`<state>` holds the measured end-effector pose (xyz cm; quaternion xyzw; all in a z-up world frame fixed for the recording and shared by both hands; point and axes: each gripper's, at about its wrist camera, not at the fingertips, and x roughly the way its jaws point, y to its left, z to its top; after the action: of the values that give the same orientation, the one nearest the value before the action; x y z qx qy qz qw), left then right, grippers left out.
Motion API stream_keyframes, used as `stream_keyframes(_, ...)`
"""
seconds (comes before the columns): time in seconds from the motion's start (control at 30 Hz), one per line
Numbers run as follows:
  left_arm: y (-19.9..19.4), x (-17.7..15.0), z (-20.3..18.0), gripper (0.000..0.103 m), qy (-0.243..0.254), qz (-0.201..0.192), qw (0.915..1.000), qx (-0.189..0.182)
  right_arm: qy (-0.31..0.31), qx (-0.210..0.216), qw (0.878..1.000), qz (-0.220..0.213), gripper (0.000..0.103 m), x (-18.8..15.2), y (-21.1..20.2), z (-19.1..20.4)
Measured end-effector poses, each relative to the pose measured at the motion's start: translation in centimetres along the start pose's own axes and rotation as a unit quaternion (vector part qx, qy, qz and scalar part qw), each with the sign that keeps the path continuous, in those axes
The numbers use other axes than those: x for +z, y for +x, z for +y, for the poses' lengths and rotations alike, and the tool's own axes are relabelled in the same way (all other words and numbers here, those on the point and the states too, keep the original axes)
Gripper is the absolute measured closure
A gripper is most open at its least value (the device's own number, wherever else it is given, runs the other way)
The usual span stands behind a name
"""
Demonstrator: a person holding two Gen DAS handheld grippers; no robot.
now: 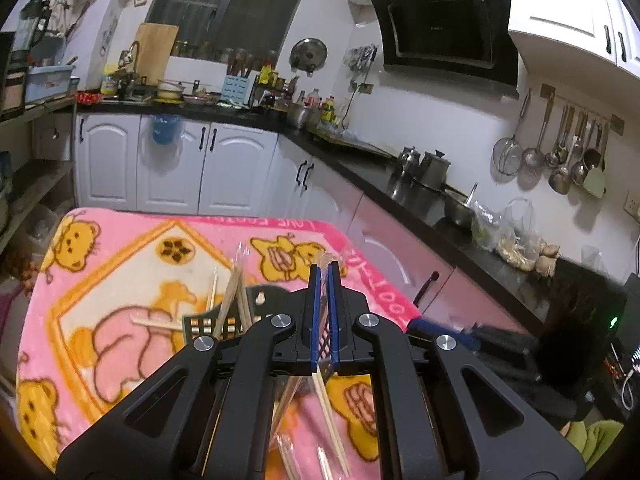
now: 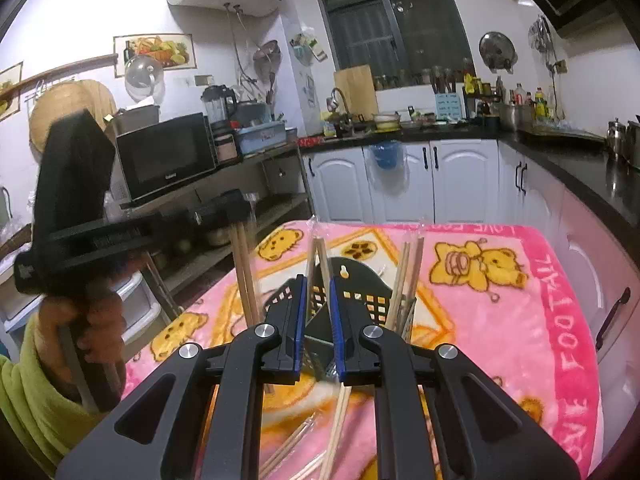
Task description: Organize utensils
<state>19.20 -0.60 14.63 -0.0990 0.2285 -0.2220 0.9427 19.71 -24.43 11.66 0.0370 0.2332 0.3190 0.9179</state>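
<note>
A black slotted utensil holder (image 2: 352, 292) stands on the pink bear blanket (image 2: 500, 320) with several wrapped wooden chopsticks (image 2: 404, 280) upright in it. It also shows in the left wrist view (image 1: 236, 320). My left gripper (image 2: 240, 216) is shut on a wrapped chopstick pair (image 2: 244, 276) that hangs down left of the holder. In its own view the left gripper (image 1: 325, 270) has its blue pads nearly together on the pair's top end (image 1: 326, 258). My right gripper (image 2: 319, 284) hovers over the holder, jaws narrowly apart and empty. Loose chopsticks (image 2: 336, 424) lie on the blanket below it.
More loose wrapped chopsticks (image 1: 328, 420) lie on the blanket under the left gripper. A black kitchen counter (image 1: 400, 184) with pots runs along the right. A shelf rack with a microwave (image 2: 168, 160) stands to the left. White cabinets (image 2: 400, 180) are behind.
</note>
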Motion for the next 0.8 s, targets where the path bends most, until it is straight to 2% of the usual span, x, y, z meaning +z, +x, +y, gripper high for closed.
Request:
stream_keyframes(0.17, 0.1, 1.3, 0.2, 0.101, -0.001, -0.008, 1.0000, 0.001, 0.002, -0.008, 0.999, 0.040, 0.090, -0.9, 2.1, -0.6)
stream_keyframes(0.23, 0.2, 1.6, 0.1, 0.101, 0.001, -0.011, 0.9999, 0.002, 0.004, -0.009, 0.998, 0.058, 0.081, -1.5, 3.0, -0.9)
stream_keyframes(0.27, 0.2, 1.8, 0.1, 0.101, 0.002, -0.012, 0.9999, 0.003, 0.004, -0.012, 0.998, 0.068, 0.071, -1.8, 3.5, -1.0)
stream_keyframes(0.3, 0.1, 2.0, 0.1, 0.101, 0.002, -0.014, 0.9999, 0.003, 0.003, -0.013, 0.997, 0.073, 0.067, -2.1, 3.8, -1.0)
stream_keyframes(0.6, -0.2, 4.1, 0.1, 0.101, 0.011, -0.030, 0.9995, 0.006, 0.015, -0.018, 0.988, 0.155, 0.064, -5.3, 8.5, -2.4)
stream_keyframes(0.8, -0.8, 5.3, 0.2, 0.101, 0.017, -0.044, 0.9988, 0.011, 0.031, -0.012, 0.981, 0.190, 0.064, -6.6, 10.9, -3.5)
